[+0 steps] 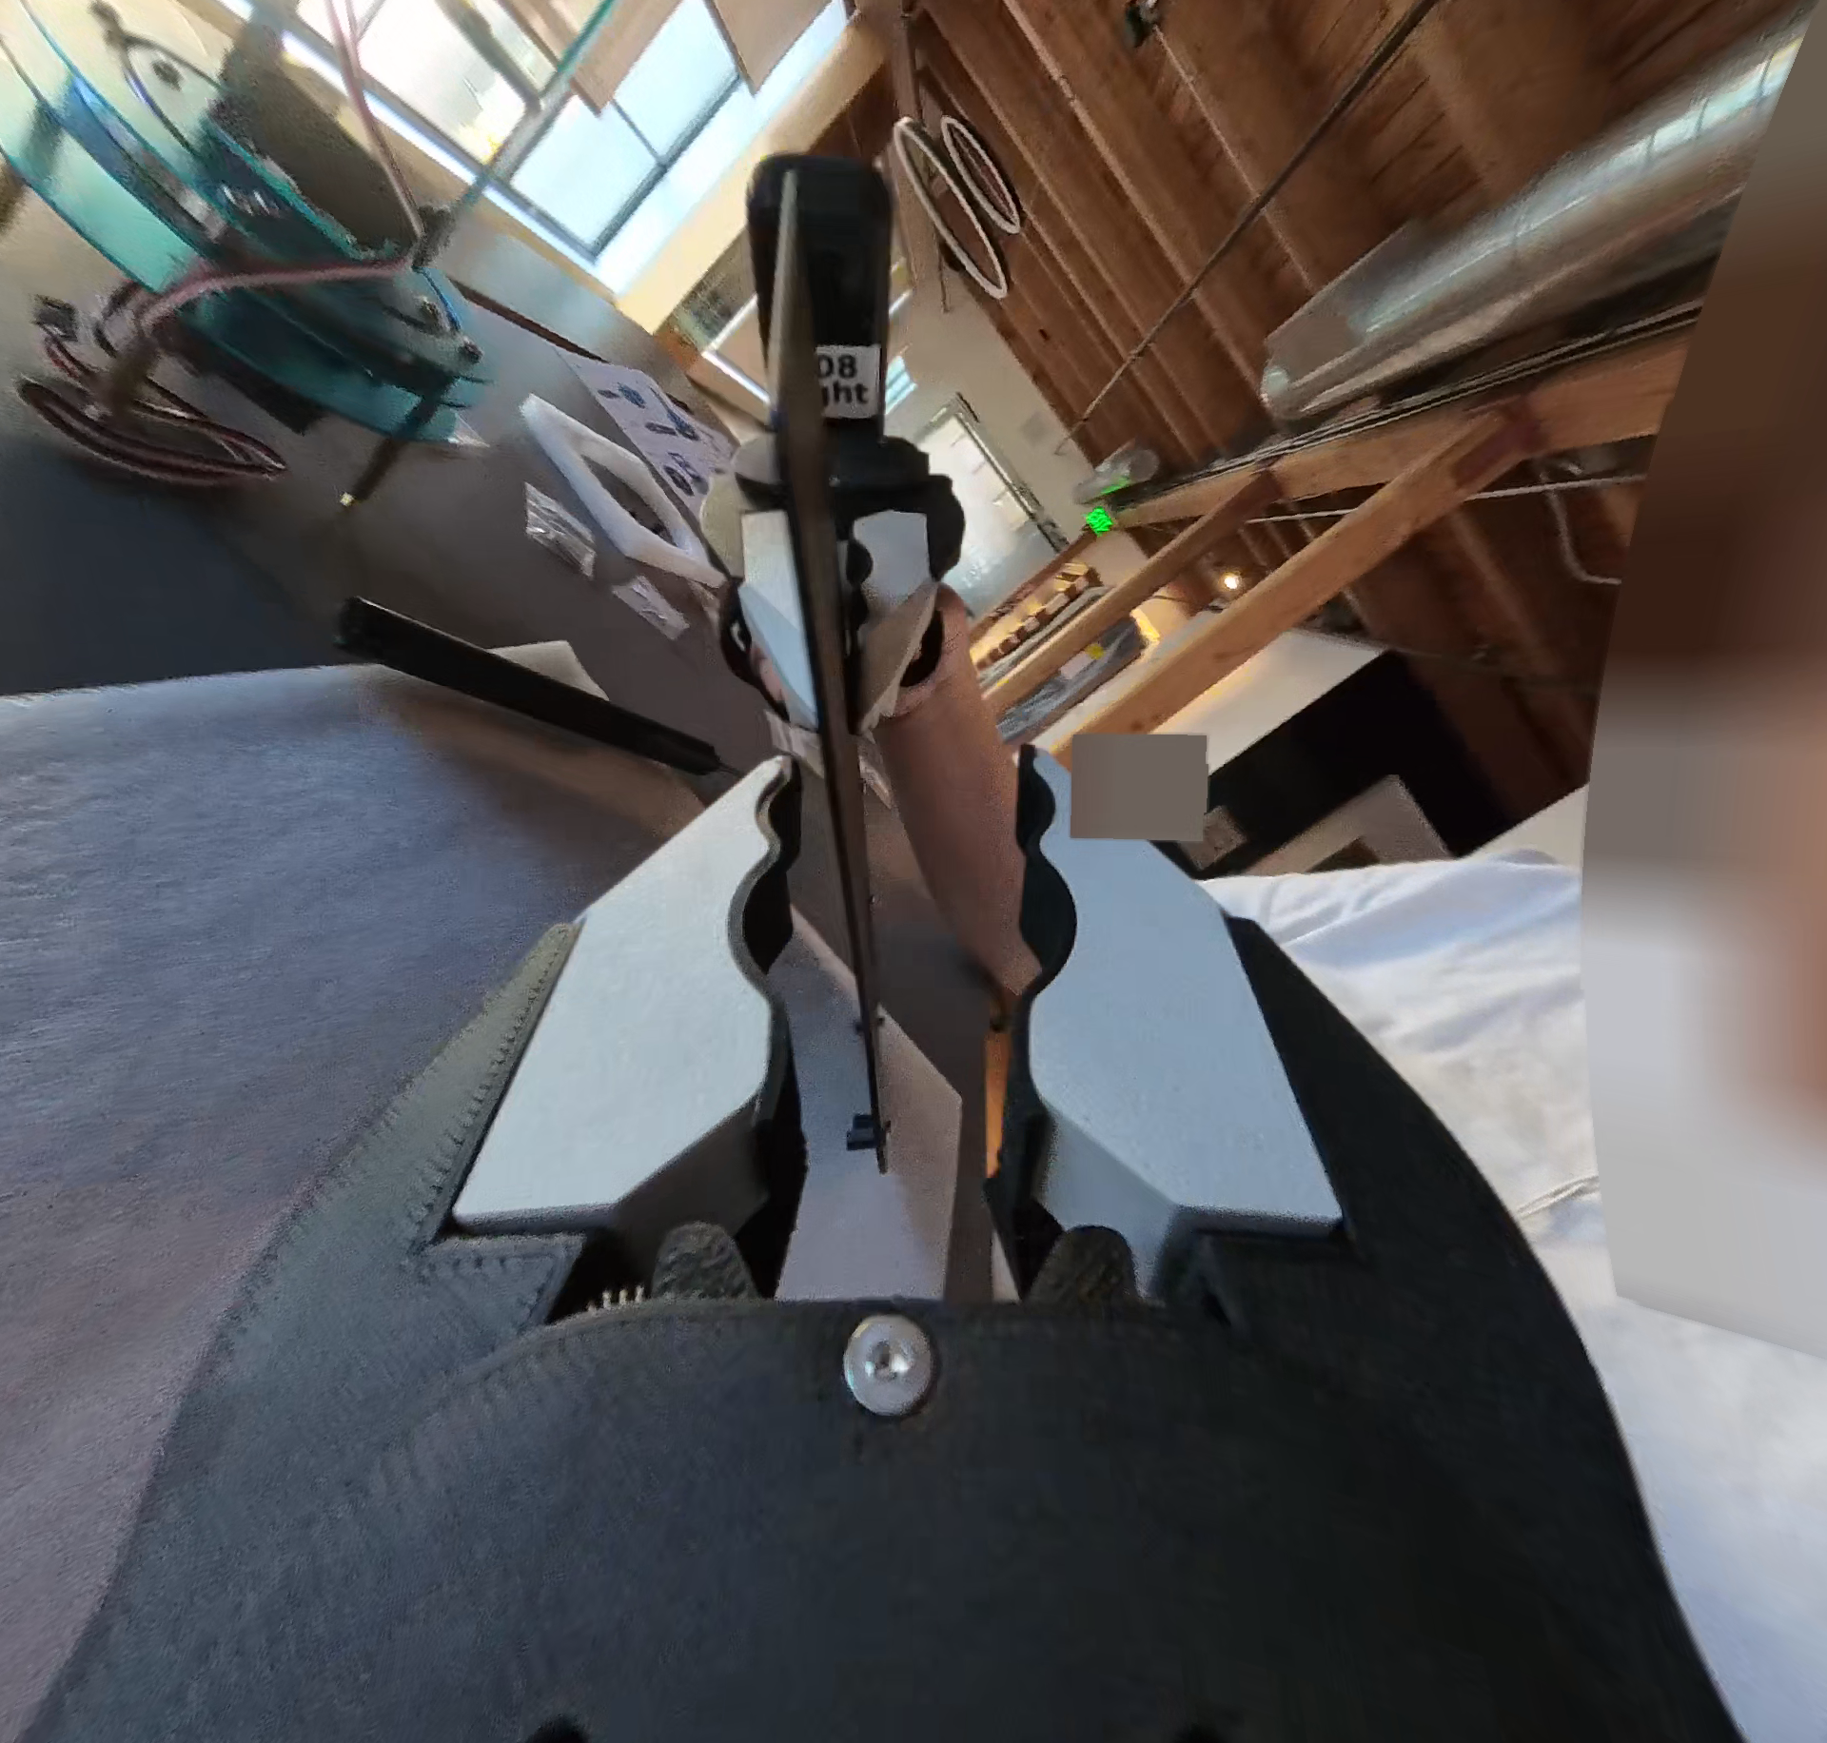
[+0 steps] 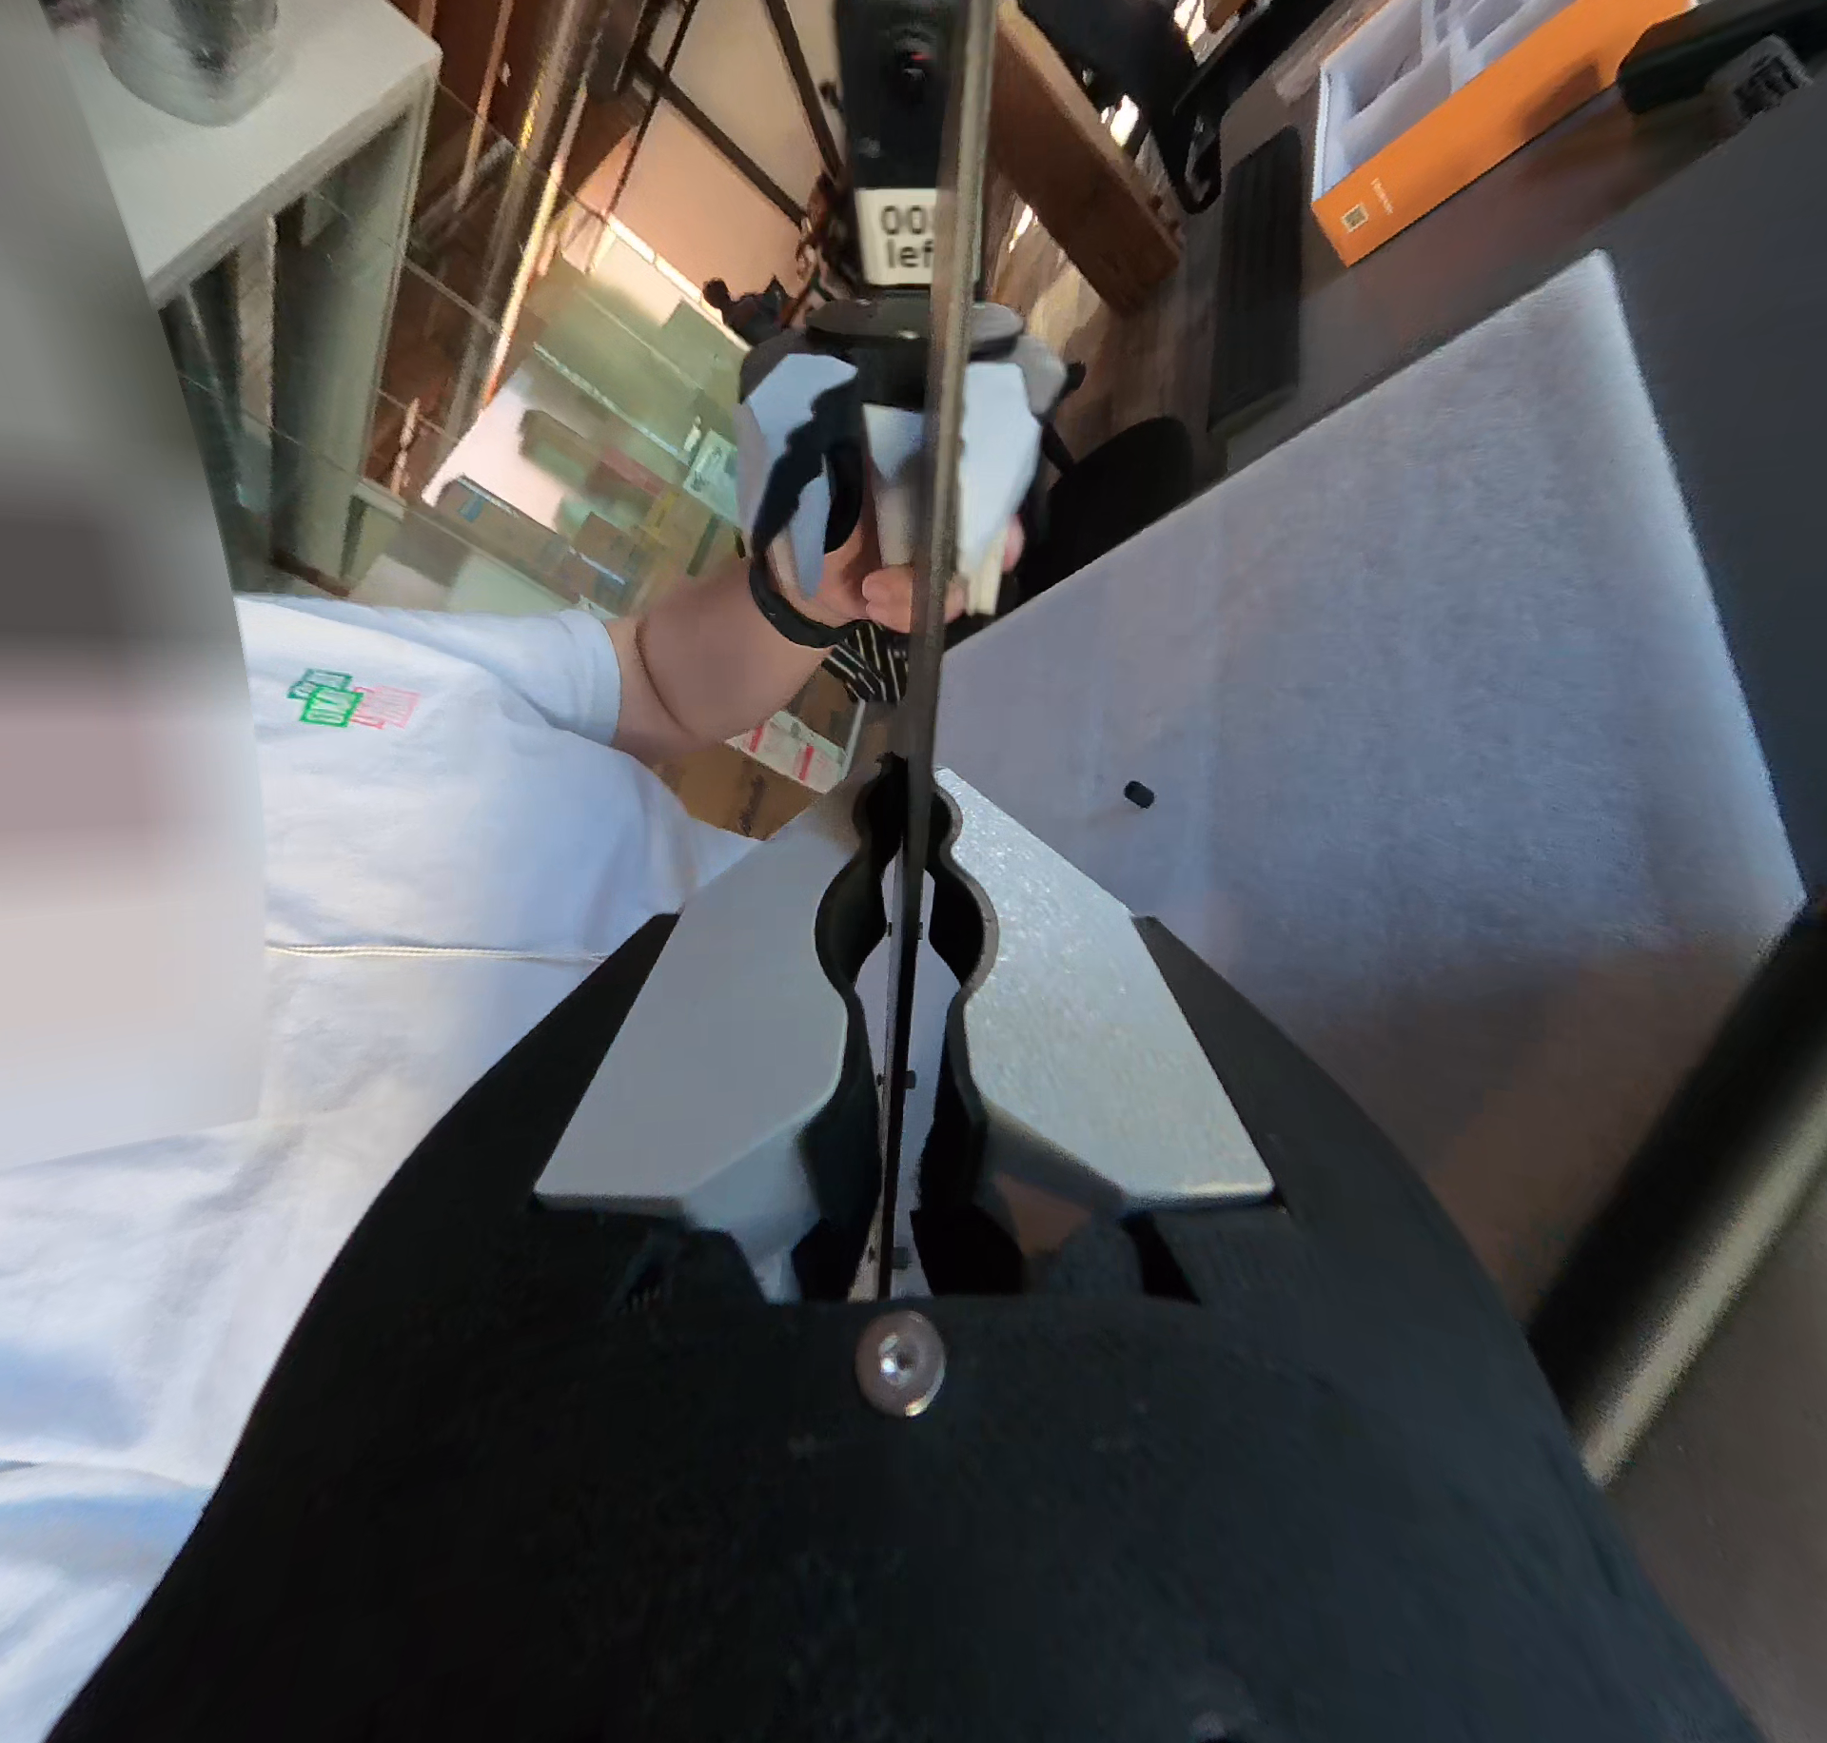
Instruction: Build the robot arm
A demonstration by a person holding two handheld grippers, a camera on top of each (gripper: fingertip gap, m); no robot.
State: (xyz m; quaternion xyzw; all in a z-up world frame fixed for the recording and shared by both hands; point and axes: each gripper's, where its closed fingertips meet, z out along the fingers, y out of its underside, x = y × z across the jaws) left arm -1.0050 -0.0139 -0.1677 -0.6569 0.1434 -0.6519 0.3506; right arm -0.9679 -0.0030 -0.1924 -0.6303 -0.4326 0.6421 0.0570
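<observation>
A thin black plate (image 1: 856, 905) shows edge-on in both views and runs between the two grippers. My left gripper (image 1: 905, 776) is open; the plate passes through the gap close to its left finger (image 1: 672, 984). My right gripper (image 2: 914, 786) is shut on the plate (image 2: 944, 391), its grey fingers pressed against both faces. Each gripper faces the other: the right gripper (image 1: 835, 598) shows farther off in the left wrist view, and the left gripper (image 2: 890, 490) in the right wrist view, with a hand on it.
A grey felt panel (image 1: 247, 905) (image 2: 1384, 707) stands beside the grippers. A person in a white shirt (image 2: 445, 855) is close. On the dark desk are a teal glass rig with cables (image 1: 247, 242), a white part (image 1: 613, 490), a black rod (image 1: 514, 677) and an orange box (image 2: 1483, 84).
</observation>
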